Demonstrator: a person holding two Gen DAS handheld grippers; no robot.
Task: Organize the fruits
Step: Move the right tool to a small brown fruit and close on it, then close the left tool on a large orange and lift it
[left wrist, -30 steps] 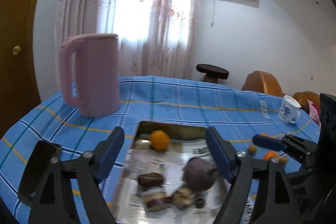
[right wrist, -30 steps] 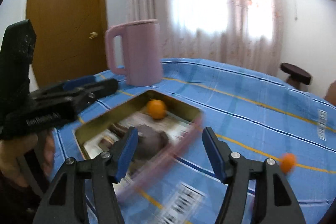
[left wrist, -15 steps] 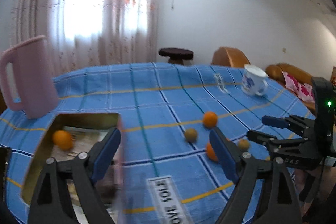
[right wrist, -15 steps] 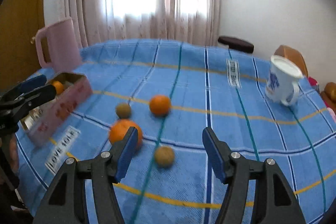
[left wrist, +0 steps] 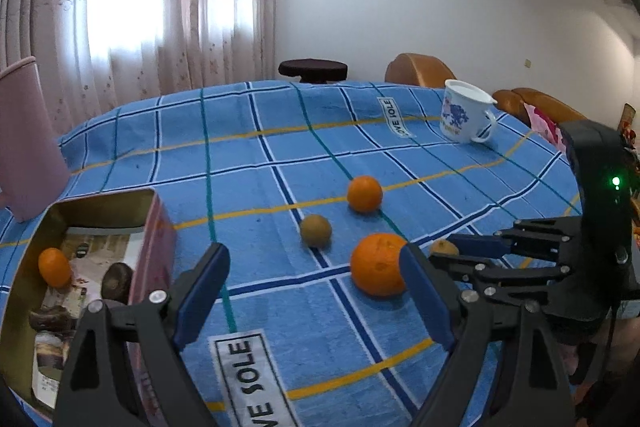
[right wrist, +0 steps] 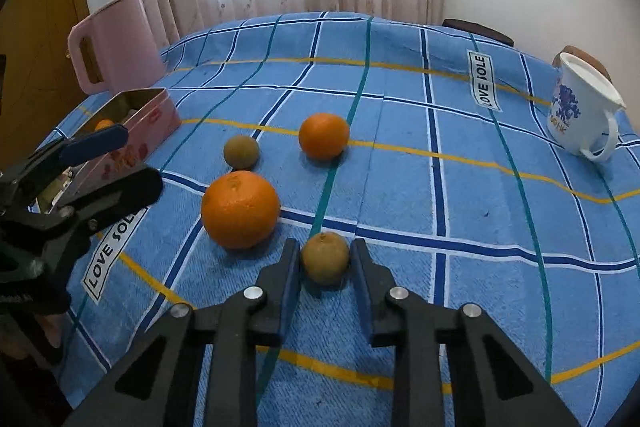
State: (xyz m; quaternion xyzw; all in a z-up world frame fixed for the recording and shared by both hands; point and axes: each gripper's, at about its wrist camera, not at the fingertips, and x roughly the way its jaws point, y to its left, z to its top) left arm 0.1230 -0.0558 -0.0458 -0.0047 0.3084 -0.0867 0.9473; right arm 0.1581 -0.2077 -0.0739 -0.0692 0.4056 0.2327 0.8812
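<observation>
My right gripper (right wrist: 325,259) is closed around a small brown-green fruit (right wrist: 325,257) resting on the blue checked tablecloth; it also shows in the left wrist view (left wrist: 443,248). A large orange (right wrist: 240,209) lies just left of it, a second brown fruit (right wrist: 241,151) and a smaller orange (right wrist: 324,135) sit farther back. My left gripper (left wrist: 316,291) is open and empty above the cloth, with the large orange (left wrist: 376,264) near its right finger. An open pink tin (left wrist: 154,227) at the left holds a small orange (left wrist: 55,267) and dark items.
A pink jug (right wrist: 116,41) stands behind the tin at the far left. A white mug with blue print (right wrist: 580,107) stands at the far right. The round table's edge (right wrist: 280,17) curves in front of curtains; a stool and sofa lie beyond.
Both views have swung from the tin toward the loose fruits. My right gripper has come down and closed from wide open around the nearest small brown fruit.
</observation>
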